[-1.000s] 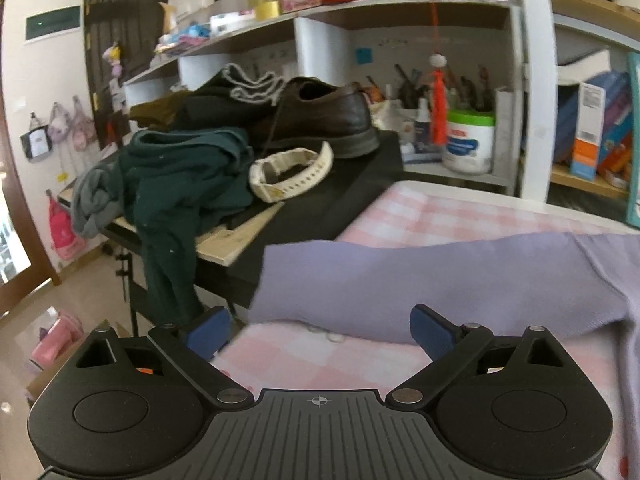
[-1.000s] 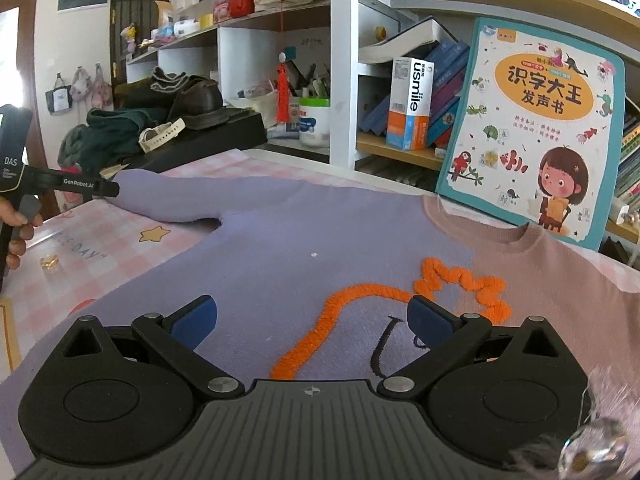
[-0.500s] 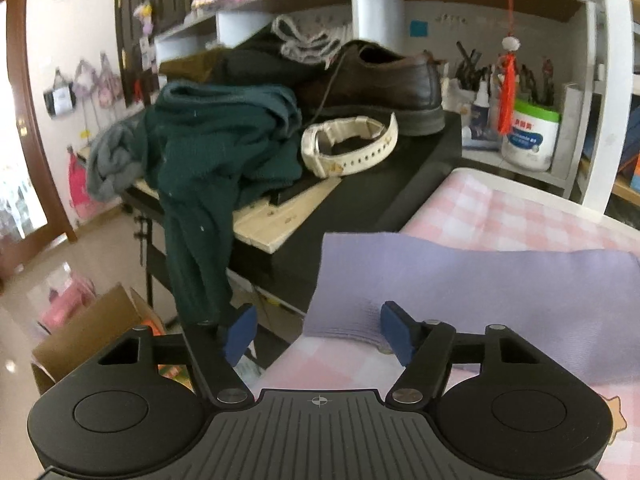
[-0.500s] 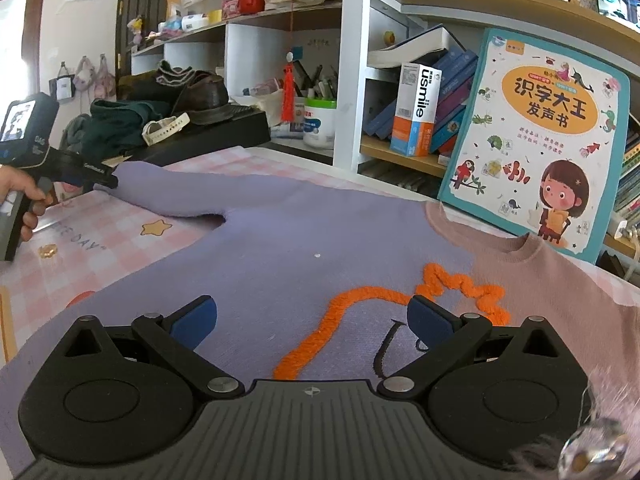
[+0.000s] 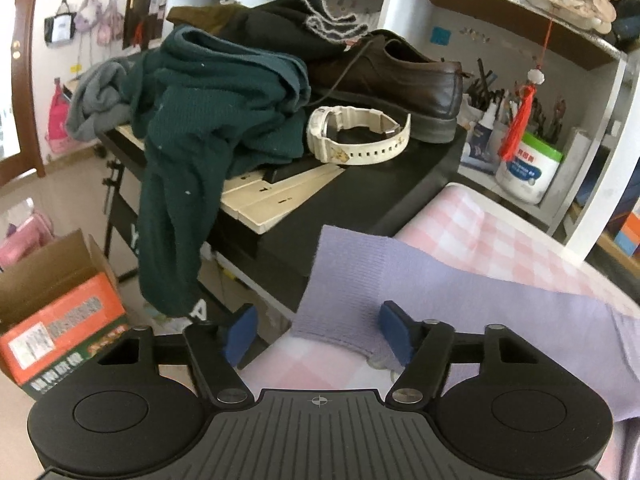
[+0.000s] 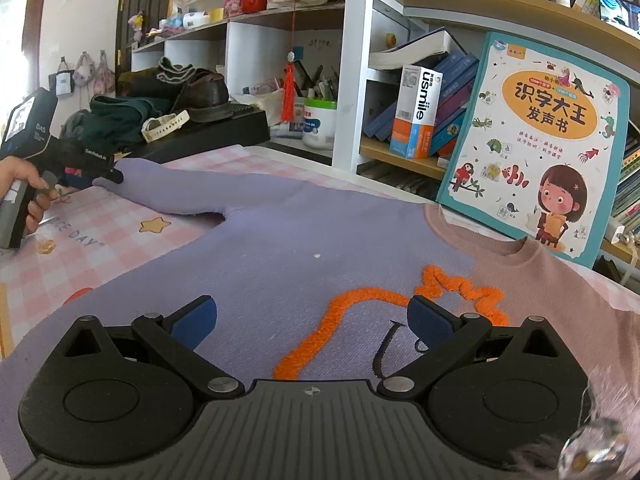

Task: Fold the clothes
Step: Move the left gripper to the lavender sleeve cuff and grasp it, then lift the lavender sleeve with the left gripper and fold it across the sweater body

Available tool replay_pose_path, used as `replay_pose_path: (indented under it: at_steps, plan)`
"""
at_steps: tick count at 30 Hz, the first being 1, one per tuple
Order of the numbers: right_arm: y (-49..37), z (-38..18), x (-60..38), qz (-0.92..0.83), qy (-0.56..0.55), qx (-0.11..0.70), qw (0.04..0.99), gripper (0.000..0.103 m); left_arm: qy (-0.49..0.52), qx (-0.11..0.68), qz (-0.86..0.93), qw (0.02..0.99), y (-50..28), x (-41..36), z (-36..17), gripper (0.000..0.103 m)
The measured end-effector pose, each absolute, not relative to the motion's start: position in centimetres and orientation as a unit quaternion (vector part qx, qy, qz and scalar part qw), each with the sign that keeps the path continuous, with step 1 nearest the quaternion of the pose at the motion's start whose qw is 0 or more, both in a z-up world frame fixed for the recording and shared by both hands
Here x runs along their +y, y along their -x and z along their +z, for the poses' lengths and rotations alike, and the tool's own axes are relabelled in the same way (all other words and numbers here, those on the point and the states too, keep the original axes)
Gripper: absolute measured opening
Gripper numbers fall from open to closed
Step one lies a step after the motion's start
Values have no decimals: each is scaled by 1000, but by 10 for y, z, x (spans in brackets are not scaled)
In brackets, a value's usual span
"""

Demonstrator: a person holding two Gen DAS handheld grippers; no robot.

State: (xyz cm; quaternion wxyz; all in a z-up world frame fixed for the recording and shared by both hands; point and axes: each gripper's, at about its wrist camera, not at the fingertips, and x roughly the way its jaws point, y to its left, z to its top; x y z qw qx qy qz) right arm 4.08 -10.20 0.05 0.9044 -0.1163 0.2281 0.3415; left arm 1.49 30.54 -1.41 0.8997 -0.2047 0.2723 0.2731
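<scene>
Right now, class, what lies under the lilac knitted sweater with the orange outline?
Under the lilac knitted sweater lies a pink-and-white checked tablecloth printed with a yellow star and lettering. Whatever print or surface sits beneath the sweater's body is covered.

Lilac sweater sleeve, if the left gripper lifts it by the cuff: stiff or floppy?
Probably floppy: the sleeve is soft knit lying flat on the checked tablecloth. The cuff, between the left gripper's closing jaws, looks ribbed, so likely grippy.
</scene>
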Motion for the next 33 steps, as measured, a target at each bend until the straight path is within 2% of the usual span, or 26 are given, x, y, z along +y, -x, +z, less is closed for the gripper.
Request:
replay_pose_path:
  at_steps: [1,3,4,18,27,33]
  plan:
    - [-41,0,-102,341,117,229,904,102,205,269,277,900,-15,304,-12,31]
    - [-41,0,-101,340,120,229,904,102,194,261,288,901,-14,299,-6,13]
    - [-40,0,-101,339,121,228,905,102,192,253,286,904,-13,296,-3,11]
    - [-36,3,-107,334,120,223,908,102,143,216,206,944,-18,246,35,8]
    - [-8,9,-163,253,153,199,934,102,88,158,107,978,-37,175,85,8]
    - [4,9,-204,223,130,210,943,102,80,134,17,988,-63,123,114,8]
